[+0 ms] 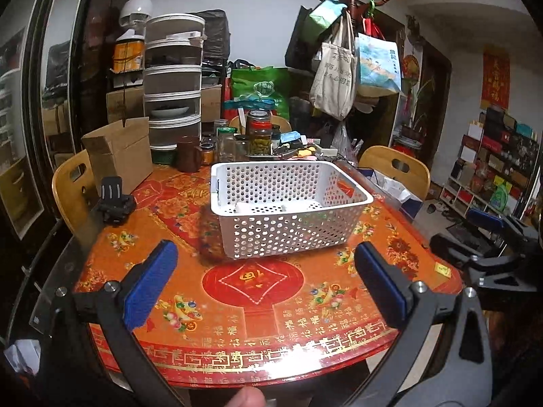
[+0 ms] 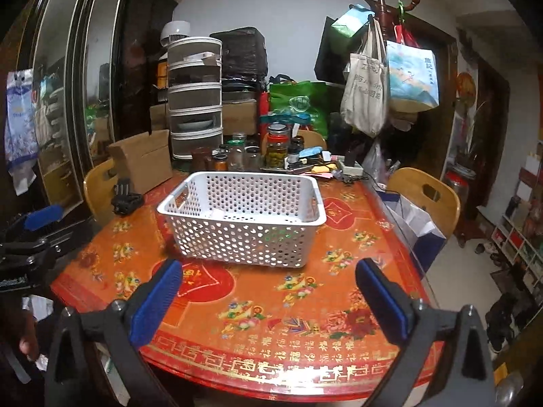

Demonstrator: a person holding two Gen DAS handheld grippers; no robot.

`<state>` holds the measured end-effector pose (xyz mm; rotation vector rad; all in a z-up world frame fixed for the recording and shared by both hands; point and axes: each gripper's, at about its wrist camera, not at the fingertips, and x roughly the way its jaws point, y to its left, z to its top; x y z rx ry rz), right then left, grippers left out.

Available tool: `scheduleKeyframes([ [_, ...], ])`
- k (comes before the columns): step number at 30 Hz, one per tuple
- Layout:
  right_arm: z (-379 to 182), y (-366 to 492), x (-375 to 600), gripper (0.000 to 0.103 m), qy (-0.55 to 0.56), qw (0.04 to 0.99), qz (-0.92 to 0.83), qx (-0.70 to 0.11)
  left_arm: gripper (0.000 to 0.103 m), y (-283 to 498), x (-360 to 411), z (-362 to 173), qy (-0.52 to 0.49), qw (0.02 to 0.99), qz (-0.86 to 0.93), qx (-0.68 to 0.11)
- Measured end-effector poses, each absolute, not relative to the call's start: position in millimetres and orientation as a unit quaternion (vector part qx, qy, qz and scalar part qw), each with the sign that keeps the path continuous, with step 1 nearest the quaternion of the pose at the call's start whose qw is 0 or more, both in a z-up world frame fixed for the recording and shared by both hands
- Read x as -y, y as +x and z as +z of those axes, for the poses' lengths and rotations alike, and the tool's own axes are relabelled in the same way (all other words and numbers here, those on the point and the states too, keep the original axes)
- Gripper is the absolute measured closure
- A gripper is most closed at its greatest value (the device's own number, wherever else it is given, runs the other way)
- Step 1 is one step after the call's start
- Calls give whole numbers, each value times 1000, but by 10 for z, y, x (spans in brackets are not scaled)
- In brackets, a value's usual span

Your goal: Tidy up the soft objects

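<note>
A white perforated plastic basket (image 1: 288,227) stands in the middle of the round red-and-gold table (image 1: 258,305); it also shows in the right wrist view (image 2: 244,234). Something white lies on its floor (image 1: 244,207), and green shows through the holes of the front wall (image 2: 276,235). My left gripper (image 1: 264,271) is open and empty, held above the table's near edge in front of the basket. My right gripper (image 2: 268,288) is open and empty, also in front of the basket. Each gripper appears at the edge of the other's view.
A cardboard box (image 1: 118,152), a black clip-like object (image 1: 115,203), jars (image 1: 259,135) and a stacked food cover (image 1: 173,84) crowd the table's far side. Wooden chairs (image 1: 395,169) stand around it. A coat rack with bags (image 1: 342,68) stands behind.
</note>
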<state>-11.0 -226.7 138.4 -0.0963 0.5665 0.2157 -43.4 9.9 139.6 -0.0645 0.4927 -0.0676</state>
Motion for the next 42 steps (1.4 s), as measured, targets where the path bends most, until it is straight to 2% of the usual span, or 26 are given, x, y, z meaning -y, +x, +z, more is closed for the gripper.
scheduleKeyframes([
  [11, 1296, 35, 2347, 2, -24, 949, 110, -295, 0, -125, -72, 1313, -44, 963, -33, -264],
  [42, 1300, -17, 2294, 2, -26, 948, 122, -293, 0, -183, -68, 1314, -46, 961, -43, -268],
])
